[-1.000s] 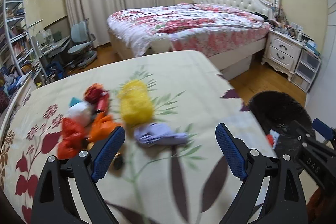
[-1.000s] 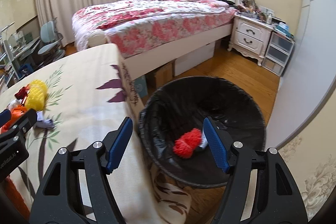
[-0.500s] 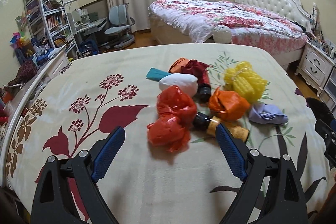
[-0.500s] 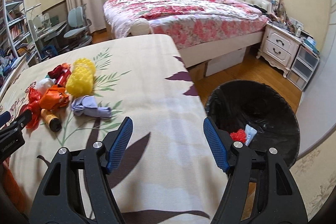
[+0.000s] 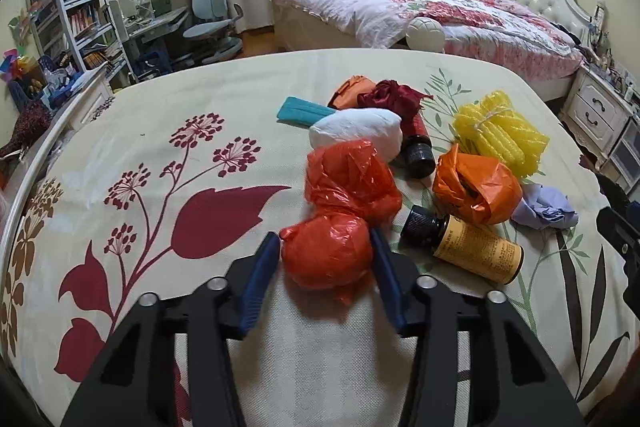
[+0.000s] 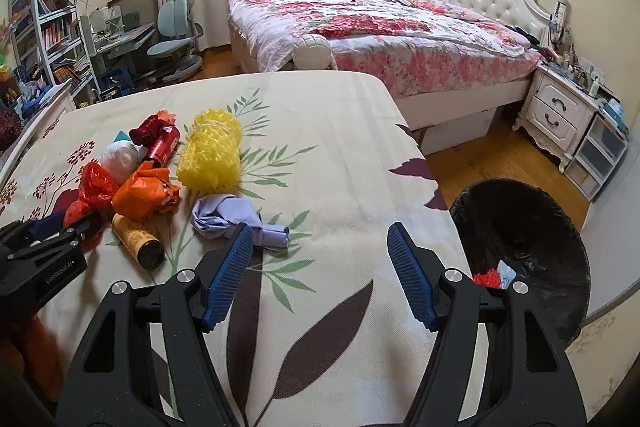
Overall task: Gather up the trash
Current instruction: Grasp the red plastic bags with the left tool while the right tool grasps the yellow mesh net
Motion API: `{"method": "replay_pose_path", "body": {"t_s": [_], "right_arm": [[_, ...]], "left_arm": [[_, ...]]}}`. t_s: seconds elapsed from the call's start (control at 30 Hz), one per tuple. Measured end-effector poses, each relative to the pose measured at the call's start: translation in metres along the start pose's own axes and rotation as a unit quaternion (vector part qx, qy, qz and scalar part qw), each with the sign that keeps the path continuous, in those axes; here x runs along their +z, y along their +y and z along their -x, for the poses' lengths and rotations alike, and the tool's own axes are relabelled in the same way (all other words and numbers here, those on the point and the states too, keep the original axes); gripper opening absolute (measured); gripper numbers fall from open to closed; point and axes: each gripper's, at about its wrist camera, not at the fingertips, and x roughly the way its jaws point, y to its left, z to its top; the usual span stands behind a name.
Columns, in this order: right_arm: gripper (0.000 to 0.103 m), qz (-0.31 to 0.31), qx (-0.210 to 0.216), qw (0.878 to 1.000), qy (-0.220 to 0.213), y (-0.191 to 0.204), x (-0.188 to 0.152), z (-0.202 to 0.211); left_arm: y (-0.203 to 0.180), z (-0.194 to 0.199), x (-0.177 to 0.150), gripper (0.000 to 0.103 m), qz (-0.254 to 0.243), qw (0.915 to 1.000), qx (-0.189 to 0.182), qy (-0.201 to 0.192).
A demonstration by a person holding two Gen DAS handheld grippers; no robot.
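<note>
Closing in: my left gripper [image 5: 326,259] has just been drawing its jaws together around the near lobe of the red plastic bag [image 5: 344,211]; both blue pads sit against its sides, so I read this as a grip just forming.
Right gripper: my right gripper [image 6: 320,267] hangs with jaws spread and nothing between them, over the bedspread [image 6: 340,131], the lilac crumpled wad [image 6: 236,215] just ahead of its left pad.
Trash pile: on the flowered bedspread lie the red bag, an orange bag [image 5: 476,187], a yellow mesh bundle [image 5: 500,135], a white wad [image 5: 356,133], a teal strip [image 5: 304,111], a red bottle with a black cap [image 5: 416,143] and a yellow-labelled bottle [image 5: 472,251] on its side.
Risk, slipping: the bag is thin, puffy film; I judge the pads may squeeze air and skin only, and it could slide out on the lift.
Risk, dragging: the bag's far lobe touches the white wad and lies near the yellow-labelled bottle, so pulling it up could roll the bottle or tow neighbours along.
Risk, tearing: a hard pinch could rip the film.
Bin: the black-lined bin [image 6: 528,227] stands on the floor beside the bed's corner, well apart from the pile.
Bin contents: a small red mesh piece [image 6: 488,277] and a pale blue scrap [image 6: 506,273]; the rest is hidden.
</note>
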Motion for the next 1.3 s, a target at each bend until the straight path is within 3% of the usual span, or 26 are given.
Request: {"method": "replay_pose_path", "body": {"t_s": [0.2,0.5,0.87,0.93,1.0,1.3], "right_arm": [[0.068,0.015,0.016,1.000,-0.008,0.019,0.020,-0.006],[0.068,0.021,0.044,0.999,-0.004,0.044,0.051,-0.027],[0.068,0.036,0.055,0.997,0.036,0.066,0.059,-0.061],[0.065,0.034,0.061,0.997,0.046,0.066,0.057,-0.065],[0.048,0.033,0.070,0.995,0.058,0.067,0.056,-0.069],[0.041,0.027,0.068,0.996,0.040,0.061,0.055,-0.053]], "left_arm": [[0.009,0.005,-0.003,0.040,0.012,0.9997,-0.019,-0.004],[0.039,0.019,-0.003,0.039,0.032,0.9992,0.001,-0.023],[0.084,0.012,0.010,0.039,0.075,0.9961,0.035,-0.028],[0.088,0.012,0.012,0.039,0.080,0.9956,0.036,-0.031],[0.089,0.012,0.013,0.039,0.081,0.9954,0.037,-0.034],[0.084,0.020,0.015,0.039,0.084,0.9952,0.029,-0.041]]}}
